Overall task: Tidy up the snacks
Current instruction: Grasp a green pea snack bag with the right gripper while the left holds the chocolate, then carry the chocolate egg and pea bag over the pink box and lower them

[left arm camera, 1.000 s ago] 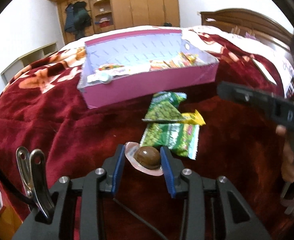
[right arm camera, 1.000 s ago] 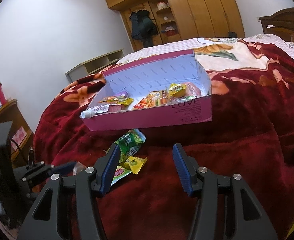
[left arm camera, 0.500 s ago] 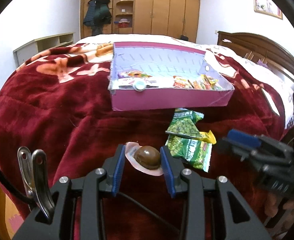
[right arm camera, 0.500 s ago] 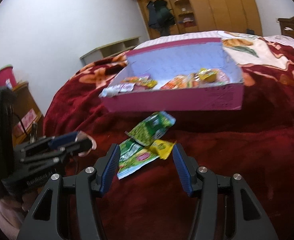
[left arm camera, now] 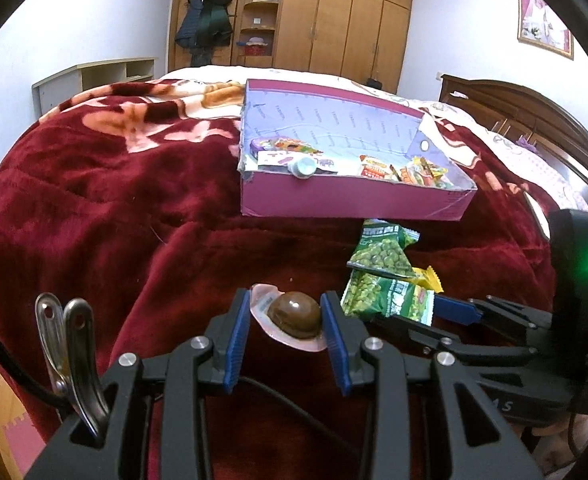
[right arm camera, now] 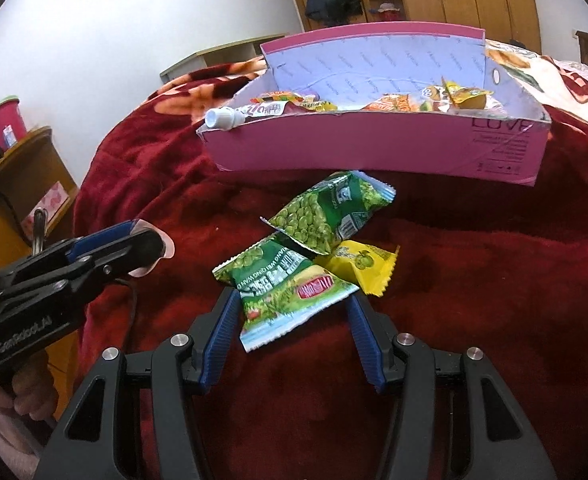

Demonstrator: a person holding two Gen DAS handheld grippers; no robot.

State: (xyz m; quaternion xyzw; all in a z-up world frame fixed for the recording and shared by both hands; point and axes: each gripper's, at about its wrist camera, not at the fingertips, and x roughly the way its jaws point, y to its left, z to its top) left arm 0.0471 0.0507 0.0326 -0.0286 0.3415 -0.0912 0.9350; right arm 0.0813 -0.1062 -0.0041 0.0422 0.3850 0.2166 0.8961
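Low in the left wrist frame, the left gripper pinches a brown jelly cup by its sides, pink foil rim showing. In the right wrist frame, bottom centre, the right gripper is spread wide around the near end of a green pea packet, pads apart from it. A second green packet overlaps it at mid-frame, a yellow sachet just beside. Beyond, at upper centre, the pink box of snacks sits on the red blanket.
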